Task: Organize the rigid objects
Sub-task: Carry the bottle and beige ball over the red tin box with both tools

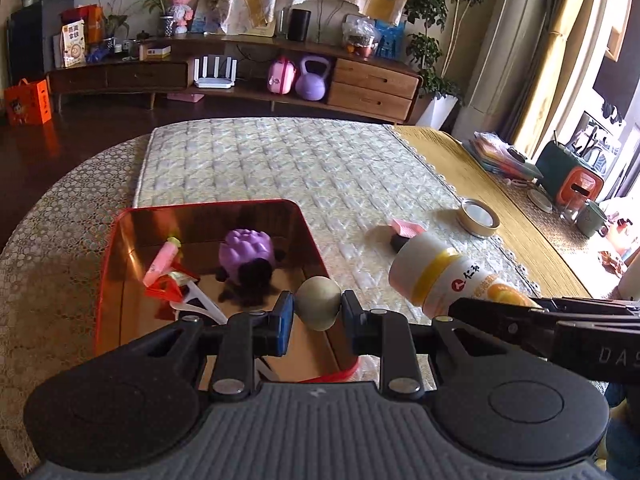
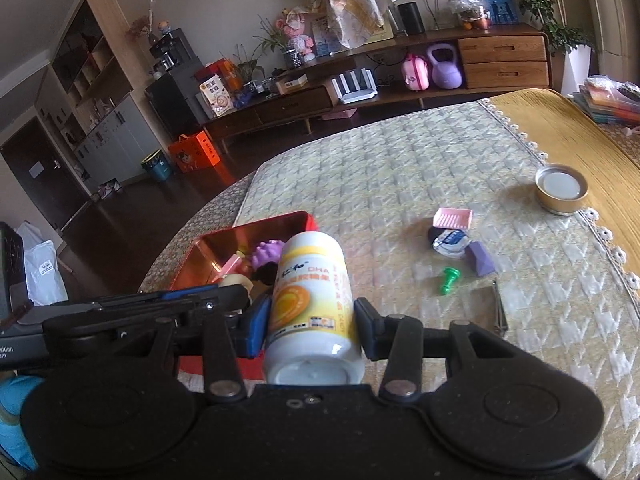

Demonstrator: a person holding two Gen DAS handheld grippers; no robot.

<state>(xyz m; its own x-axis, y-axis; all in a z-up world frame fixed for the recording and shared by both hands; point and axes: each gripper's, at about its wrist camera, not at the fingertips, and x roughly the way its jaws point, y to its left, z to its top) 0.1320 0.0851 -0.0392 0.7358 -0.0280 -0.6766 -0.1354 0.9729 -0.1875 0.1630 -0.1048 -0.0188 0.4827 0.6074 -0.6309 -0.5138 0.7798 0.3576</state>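
My left gripper is shut on a beige egg-shaped object, held over the near right rim of the red box. The box holds a purple toy, a pink tube and other small items. My right gripper is shut on a white and yellow supplement bottle, held just right of the box. The bottle also shows in the left wrist view. On the quilted mat lie a pink tray, a purple block, a green pin and nail clippers.
A round tin lid sits at the mat's right edge by the yellow runner. Books, a mug and a green-orange box stand on the far right. A sideboard runs along the far wall.
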